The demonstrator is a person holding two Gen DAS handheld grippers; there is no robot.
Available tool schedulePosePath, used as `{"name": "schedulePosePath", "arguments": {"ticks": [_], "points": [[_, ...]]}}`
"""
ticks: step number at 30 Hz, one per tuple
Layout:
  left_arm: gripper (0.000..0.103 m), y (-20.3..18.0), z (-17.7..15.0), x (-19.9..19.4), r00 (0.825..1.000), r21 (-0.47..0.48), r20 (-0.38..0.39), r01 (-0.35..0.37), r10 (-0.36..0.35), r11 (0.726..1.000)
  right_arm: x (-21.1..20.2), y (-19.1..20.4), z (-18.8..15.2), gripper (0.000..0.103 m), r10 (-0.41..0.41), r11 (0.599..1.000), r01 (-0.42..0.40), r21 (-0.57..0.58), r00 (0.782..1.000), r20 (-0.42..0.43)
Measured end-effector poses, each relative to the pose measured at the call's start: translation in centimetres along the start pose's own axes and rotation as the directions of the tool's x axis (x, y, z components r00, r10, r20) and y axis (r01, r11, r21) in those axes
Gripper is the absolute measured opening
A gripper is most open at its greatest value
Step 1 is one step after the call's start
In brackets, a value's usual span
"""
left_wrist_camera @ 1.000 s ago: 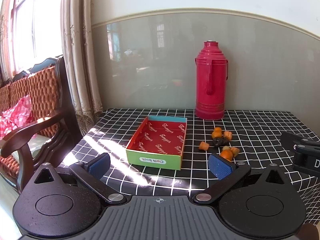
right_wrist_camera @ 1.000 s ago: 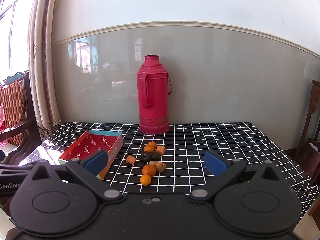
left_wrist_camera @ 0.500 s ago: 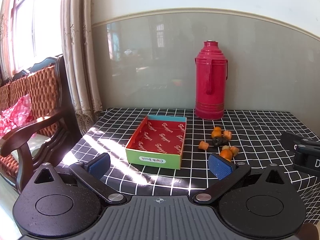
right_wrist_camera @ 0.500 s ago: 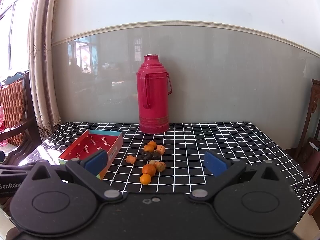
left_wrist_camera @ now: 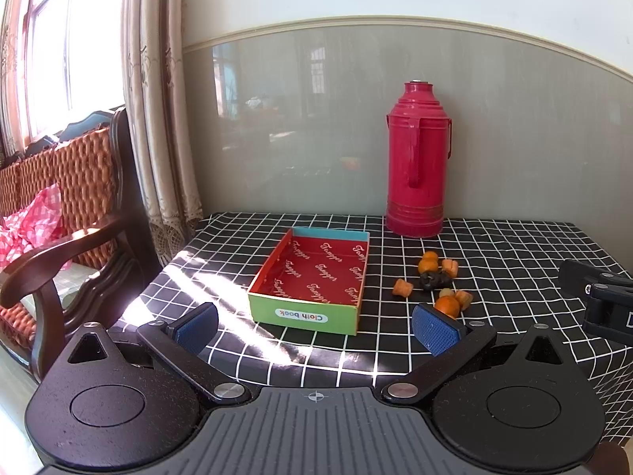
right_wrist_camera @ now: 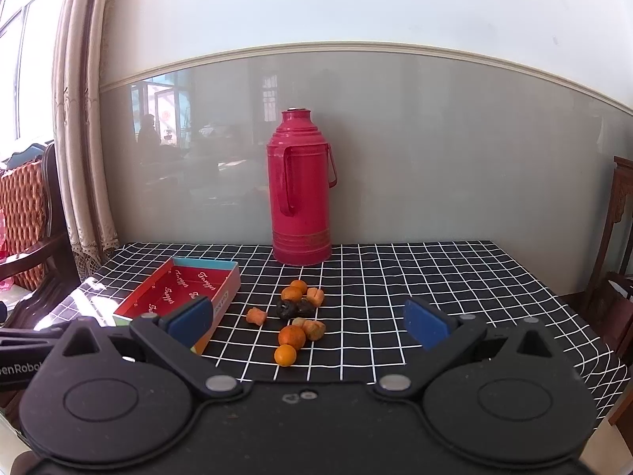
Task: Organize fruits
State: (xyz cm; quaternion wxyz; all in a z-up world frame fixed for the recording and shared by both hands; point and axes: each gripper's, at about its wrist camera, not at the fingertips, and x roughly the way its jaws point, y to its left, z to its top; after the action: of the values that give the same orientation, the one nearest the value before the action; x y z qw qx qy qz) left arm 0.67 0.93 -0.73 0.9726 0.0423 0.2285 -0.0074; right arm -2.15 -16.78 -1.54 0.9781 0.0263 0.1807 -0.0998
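Observation:
Several small fruits (right_wrist_camera: 294, 318), orange ones and dark ones, lie in a loose cluster on the black checked tablecloth (right_wrist_camera: 415, 285); they also show in the left wrist view (left_wrist_camera: 435, 281). An empty open box (left_wrist_camera: 320, 277) with a red inside stands left of them, also in the right wrist view (right_wrist_camera: 186, 289). My left gripper (left_wrist_camera: 316, 328) is open and empty, in front of the box. My right gripper (right_wrist_camera: 306, 322) is open and empty, with the nearest oranges (right_wrist_camera: 285, 355) just ahead between its blue pads.
A tall red thermos (right_wrist_camera: 299, 188) stands at the back by the wall, behind the fruits. A wooden chair (left_wrist_camera: 59, 237) and curtain stand left of the table. Another chair (right_wrist_camera: 617, 245) is at the right. The right gripper shows at the right edge of the left wrist view (left_wrist_camera: 601, 301).
The right gripper has moved slightly closer to the fruits. The left gripper has barely moved. Both stay open.

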Motion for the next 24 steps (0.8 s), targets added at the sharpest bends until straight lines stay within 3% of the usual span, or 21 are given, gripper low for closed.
{"name": "schedulePosePath", "arguments": {"ticks": [24], "points": [[0.103,0.12,-0.05,0.26,1.0,-0.003,0.0,-0.001,0.001,1.0,-0.04,-0.06,-0.1,0.097,-0.016,1.0,0.016,0.005,1.0,-0.002]]}}
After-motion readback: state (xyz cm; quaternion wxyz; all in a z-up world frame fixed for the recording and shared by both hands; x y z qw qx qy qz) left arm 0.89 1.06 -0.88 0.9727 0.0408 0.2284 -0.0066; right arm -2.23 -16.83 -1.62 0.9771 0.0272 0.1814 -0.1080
